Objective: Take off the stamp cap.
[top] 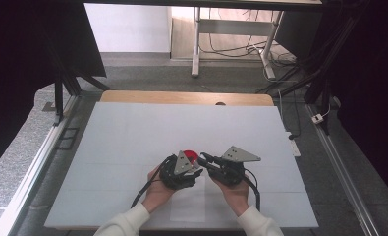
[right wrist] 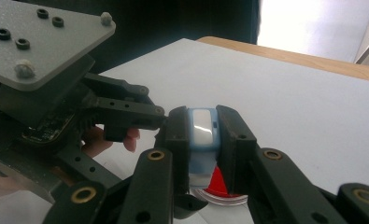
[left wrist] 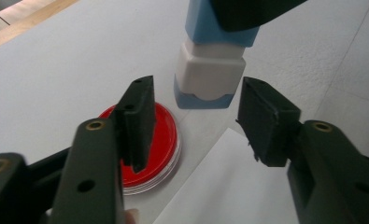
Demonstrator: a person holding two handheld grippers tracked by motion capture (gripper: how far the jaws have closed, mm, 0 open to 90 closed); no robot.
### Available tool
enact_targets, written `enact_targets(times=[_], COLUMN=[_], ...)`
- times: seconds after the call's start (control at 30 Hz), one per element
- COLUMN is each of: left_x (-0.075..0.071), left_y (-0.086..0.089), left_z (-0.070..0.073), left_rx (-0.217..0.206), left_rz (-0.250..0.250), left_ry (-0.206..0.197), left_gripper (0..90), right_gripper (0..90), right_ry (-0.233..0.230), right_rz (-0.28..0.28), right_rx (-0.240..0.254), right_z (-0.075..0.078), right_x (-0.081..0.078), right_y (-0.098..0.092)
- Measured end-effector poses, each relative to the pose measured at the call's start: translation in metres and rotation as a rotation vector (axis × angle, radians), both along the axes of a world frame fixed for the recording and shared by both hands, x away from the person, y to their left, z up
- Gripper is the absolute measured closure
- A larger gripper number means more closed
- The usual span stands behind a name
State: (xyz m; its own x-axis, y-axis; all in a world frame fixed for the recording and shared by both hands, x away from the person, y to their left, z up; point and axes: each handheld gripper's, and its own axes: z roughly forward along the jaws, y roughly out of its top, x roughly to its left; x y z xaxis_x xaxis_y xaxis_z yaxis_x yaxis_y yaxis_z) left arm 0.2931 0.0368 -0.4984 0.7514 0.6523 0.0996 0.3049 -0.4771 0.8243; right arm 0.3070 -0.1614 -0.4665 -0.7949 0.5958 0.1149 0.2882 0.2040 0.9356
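Observation:
A blue and white stamp [right wrist: 202, 130] hangs tilted between the jaws of my right gripper [right wrist: 202, 116], which is shut on it. Under it a round red ink pad [left wrist: 161, 135] lies on the white table [top: 132, 137]. My left gripper [left wrist: 196, 121] is open, its two pads standing on either side of the stamp's lower end [left wrist: 209, 70] without touching it. From above, the left gripper [top: 196, 172] and the right gripper [top: 204, 158] meet tip to tip beside the red pad [top: 190, 156].
A white sheet of paper [left wrist: 229, 186] lies flat on the table just near of the pad, between the person's forearms [top: 189, 206]. The table's wooden far edge [top: 186, 97] runs across the back, with desk legs and cables on the floor beyond.

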Motion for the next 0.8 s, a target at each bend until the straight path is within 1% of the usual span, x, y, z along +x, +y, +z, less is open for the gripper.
enact_targets(times=[0.23, 0.43, 0.8], left_x=[-0.0002, -0.0004, 0.0002], left_y=[-0.0005, -0.0008, -0.0004], left_z=[-0.0006, -0.0011, -0.0018], left_rx=[0.008, 0.017, 0.019], left_rz=[-0.010, -0.015, -0.013], left_ry=[-0.004, -0.006, -0.004], left_gripper=[55.5, 59.2, 62.8], right_gripper=[75.1, 75.0, 75.1], right_ry=[0.002, 0.000, 0.001], right_rz=[0.002, 0.002, 0.006], right_rx=[0.004, 0.009, 0.013], right_z=[-0.0007, -0.0009, -0.0016], right_x=[0.0002, 0.0000, -0.0002], right_y=[0.0004, 0.0005, 0.0011])
